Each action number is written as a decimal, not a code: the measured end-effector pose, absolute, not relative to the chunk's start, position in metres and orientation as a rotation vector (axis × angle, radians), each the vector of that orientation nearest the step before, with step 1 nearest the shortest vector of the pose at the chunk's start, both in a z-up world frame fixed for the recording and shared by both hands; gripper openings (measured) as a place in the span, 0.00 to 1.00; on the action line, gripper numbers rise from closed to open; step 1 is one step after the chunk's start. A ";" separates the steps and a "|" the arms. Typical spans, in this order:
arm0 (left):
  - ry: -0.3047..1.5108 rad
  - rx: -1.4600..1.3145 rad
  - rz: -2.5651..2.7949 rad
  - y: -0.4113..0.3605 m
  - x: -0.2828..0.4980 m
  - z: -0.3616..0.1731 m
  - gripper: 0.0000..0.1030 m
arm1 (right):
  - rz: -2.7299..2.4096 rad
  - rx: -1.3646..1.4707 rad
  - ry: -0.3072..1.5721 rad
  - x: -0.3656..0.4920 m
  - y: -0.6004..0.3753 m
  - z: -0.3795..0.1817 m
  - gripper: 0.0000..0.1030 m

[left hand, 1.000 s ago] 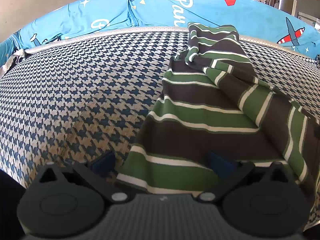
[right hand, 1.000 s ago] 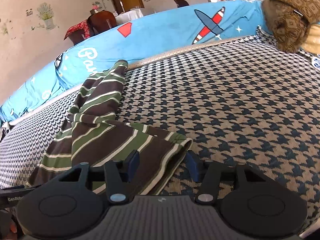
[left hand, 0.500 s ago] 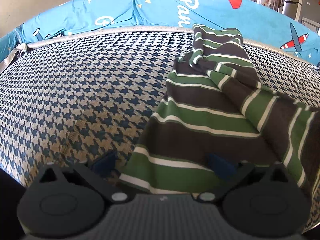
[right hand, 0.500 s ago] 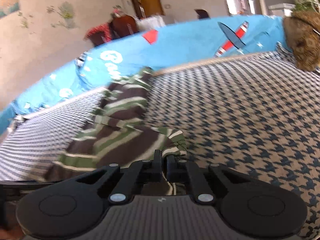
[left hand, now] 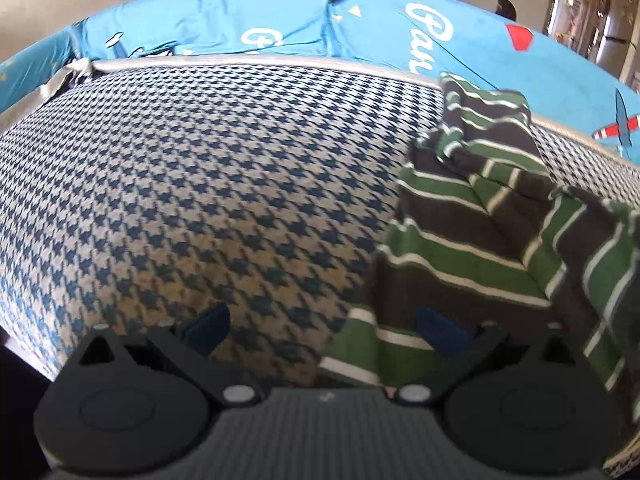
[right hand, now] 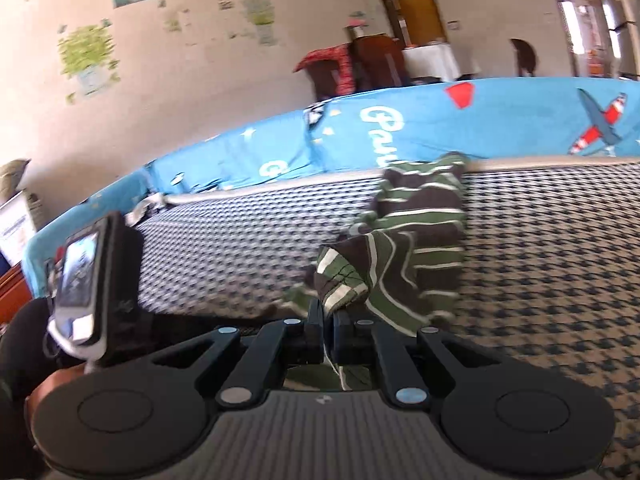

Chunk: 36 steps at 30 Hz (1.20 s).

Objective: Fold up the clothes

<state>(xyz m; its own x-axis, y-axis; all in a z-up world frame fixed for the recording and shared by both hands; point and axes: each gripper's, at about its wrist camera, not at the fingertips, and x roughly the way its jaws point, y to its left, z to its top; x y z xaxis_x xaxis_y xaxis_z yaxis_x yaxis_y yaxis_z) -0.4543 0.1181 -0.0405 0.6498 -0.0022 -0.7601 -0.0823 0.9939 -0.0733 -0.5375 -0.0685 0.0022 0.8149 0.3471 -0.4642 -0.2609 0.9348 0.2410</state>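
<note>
Your right gripper [right hand: 328, 320] has its two fingers pressed together on a bunched fold of the striped garment [right hand: 404, 248], with cloth squeezed up between them and hanging just past the tips. That corner is lifted off the houndstooth mattress [right hand: 552, 264], while the rest of the garment trails away across it to the blue printed bumper [right hand: 500, 120] at the far edge.

Your left gripper [left hand: 324, 326] stands wide open, fingers well apart. Its left fingertip [left hand: 208, 326] sits over bare mattress [left hand: 200, 184]; its right fingertip lies over the near hem of the garment [left hand: 464, 236] (whether it touches the cloth, you cannot tell from here). Nothing is between the fingers but mattress and the hem's corner.

In the right wrist view, a small screen device [right hand: 86, 280] shows on the left gripper's body, low at the left.
</note>
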 end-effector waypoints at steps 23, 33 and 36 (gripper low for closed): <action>0.737 -0.189 0.188 0.167 -0.472 -0.005 1.00 | 0.577 -0.005 0.673 -0.521 0.022 -0.033 0.07; 0.756 -0.177 0.177 0.163 -0.471 -0.011 1.00 | 0.634 -0.026 0.766 -0.517 0.020 -0.053 0.12; 0.768 -0.161 0.163 0.159 -0.469 -0.014 1.00 | 0.618 -0.045 0.752 -0.522 0.015 -0.050 0.12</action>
<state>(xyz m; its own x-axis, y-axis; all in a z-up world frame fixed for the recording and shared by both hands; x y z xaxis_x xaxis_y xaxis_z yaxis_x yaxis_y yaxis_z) -0.4687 0.1595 -0.0136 0.7078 0.0871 -0.7011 -0.2045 0.9751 -0.0854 -0.5224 0.0152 -0.0504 0.5625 0.5094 -0.6512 -0.5407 0.8225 0.1764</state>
